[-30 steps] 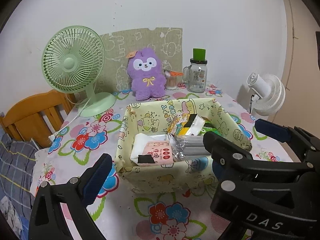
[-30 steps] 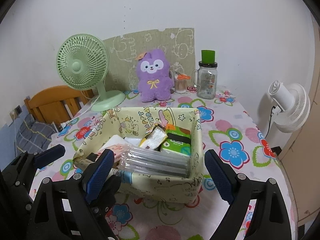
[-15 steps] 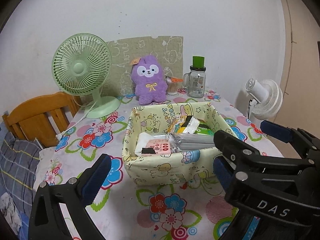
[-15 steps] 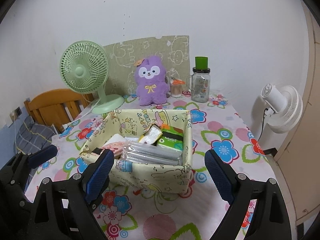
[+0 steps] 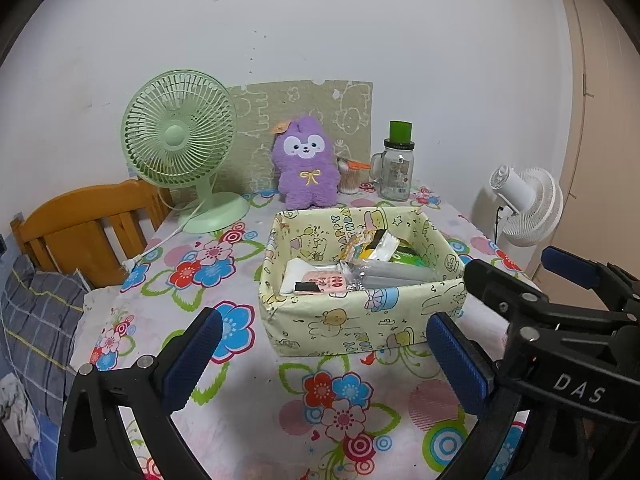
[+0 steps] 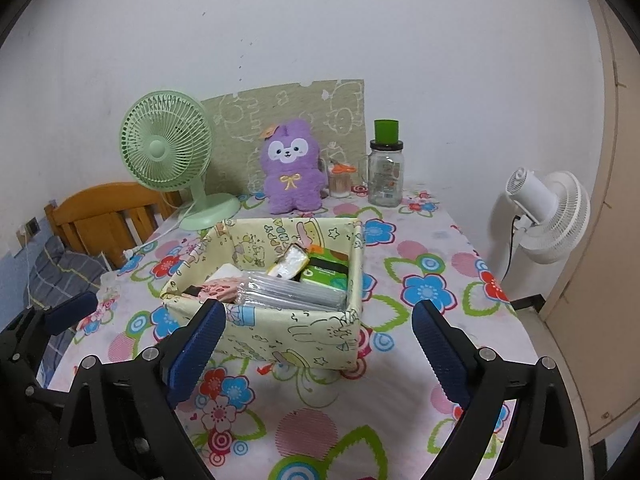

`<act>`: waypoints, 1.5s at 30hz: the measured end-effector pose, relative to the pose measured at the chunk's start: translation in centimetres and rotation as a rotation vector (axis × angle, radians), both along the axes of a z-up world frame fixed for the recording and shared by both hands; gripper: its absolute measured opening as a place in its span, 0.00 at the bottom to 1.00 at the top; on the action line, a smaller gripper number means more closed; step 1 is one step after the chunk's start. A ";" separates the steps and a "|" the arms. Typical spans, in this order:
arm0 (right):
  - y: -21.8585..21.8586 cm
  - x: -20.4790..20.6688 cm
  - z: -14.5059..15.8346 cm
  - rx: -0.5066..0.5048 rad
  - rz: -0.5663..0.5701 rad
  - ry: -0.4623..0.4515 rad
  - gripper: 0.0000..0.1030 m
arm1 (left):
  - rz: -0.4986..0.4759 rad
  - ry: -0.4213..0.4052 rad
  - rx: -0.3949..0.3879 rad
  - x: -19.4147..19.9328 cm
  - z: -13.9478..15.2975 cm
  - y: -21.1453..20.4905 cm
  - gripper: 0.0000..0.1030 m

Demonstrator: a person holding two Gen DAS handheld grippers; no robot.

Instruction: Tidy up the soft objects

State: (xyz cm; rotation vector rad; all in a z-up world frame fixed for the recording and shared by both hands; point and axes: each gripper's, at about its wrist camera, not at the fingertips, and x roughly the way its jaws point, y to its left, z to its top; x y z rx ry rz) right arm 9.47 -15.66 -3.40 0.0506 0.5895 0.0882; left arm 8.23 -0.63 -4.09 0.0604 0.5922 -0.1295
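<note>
A pale yellow fabric box [image 5: 360,320] [image 6: 288,334] printed with cartoons stands mid-table. It holds soft packets: a pink pouch [image 5: 324,280], a clear silvery pack [image 5: 392,274] [image 6: 292,294], a green tissue pack [image 6: 326,274] and a snack bag [image 6: 290,262]. A purple plush toy [image 5: 306,164] [image 6: 292,168] sits upright at the back by the wall. My left gripper [image 5: 328,356] hangs open in front of the box with nothing between its fingers. My right gripper [image 6: 316,344] is open too, level with the box's near wall and holding nothing.
A green desk fan [image 5: 180,148] stands back left, its cord trailing over the floral tablecloth [image 5: 340,400]. A glass jar with a green lid [image 5: 396,168] and a small cup of sticks [image 5: 350,176] sit back right. A white fan [image 6: 548,216] and a wooden chair [image 5: 80,232] flank the table.
Both grippers have drawn back from the box and risen a little, so the box now looks smaller and farther away. Both stayed open. Nothing on the table moved.
</note>
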 end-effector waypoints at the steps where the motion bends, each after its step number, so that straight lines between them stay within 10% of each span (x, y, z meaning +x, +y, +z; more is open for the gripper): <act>1: -0.1 -0.1 0.0 -0.001 -0.003 -0.002 0.93 | 0.003 0.000 -0.003 -0.2 0.0 0.1 1.00; 45: -2.0 -6.9 2.1 -0.044 -0.081 -0.098 0.98 | 0.090 -0.071 -0.052 -5.6 1.9 2.2 1.00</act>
